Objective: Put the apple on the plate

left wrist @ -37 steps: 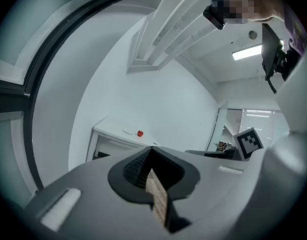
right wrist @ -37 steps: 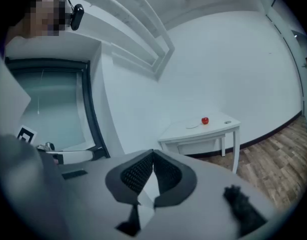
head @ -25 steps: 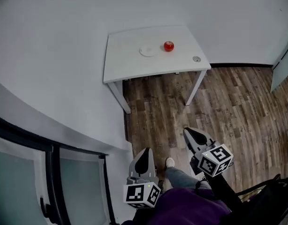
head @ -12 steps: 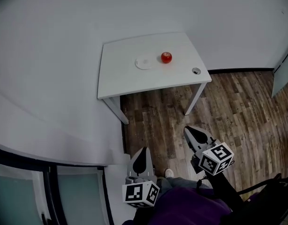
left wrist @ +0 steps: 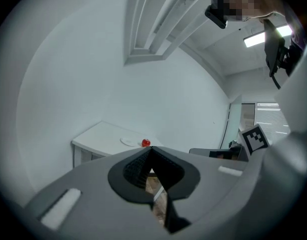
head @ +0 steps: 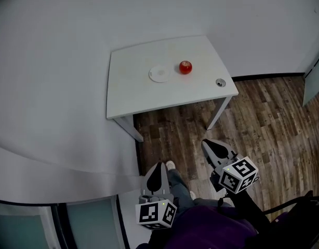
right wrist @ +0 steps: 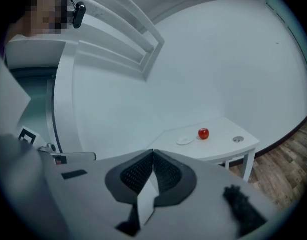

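A red apple [head: 185, 67] sits on a white table [head: 138, 95], just right of a small white plate [head: 159, 74]. Both grippers are held low, well short of the table, above the wood floor. My left gripper [head: 159, 169] is shut with nothing in it, and my right gripper [head: 211, 146] is shut and empty too. The left gripper view shows the apple [left wrist: 146, 143] and plate [left wrist: 128, 141] far off beyond the closed jaws. In the right gripper view the apple [right wrist: 203, 133] stands right of the plate [right wrist: 184, 141].
A round cable grommet [head: 220, 82] sits near the table's right front corner. White walls run behind and along the left. Wood flooring [head: 263, 123] spreads to the right. The person's leg and shoe [head: 171, 166] show between the grippers.
The table has come nearer and lower in the head view as the person walks toward it. Both grippers travel along and stay shut.
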`<state>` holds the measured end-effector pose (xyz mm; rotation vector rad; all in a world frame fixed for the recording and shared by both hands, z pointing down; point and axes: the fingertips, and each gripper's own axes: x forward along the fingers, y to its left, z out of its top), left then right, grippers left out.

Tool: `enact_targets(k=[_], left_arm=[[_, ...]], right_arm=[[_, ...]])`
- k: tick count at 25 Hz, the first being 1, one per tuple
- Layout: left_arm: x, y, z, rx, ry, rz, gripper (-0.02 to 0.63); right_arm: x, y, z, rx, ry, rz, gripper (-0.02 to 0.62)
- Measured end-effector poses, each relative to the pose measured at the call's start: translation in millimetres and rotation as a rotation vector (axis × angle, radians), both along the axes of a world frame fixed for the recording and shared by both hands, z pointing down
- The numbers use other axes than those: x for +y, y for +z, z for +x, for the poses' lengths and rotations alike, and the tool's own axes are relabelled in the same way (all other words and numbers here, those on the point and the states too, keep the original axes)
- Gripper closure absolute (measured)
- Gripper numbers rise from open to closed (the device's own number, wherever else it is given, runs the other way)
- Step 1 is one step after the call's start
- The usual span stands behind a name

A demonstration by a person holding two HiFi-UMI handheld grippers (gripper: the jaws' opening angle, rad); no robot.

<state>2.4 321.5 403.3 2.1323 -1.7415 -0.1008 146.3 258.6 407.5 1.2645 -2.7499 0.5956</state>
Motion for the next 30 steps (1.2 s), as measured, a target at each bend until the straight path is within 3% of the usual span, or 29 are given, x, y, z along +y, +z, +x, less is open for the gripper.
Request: enact_targets(k=[14,21,25,30], left_arm=[[-163,-3,-35,-0.013,0.094,0.008,0.600],[-228,9,-56,-0.017,0.119,-0.009,0.600],[-262,10,-70,-0.027,0.131,0.003,0.600],[-285,14,-90,-0.018,0.106,-0.004,0.600]], right_arm=[[-156,2,-29,0.020,0.073,-0.004,0.584],[-225,2,-69,0.014,0.054,-0.008,0.584],[-261,7,-77,0.046,0.092,-0.013,0.584],[-288,11,-90,0.055,0.100,-0.019,0.584]])
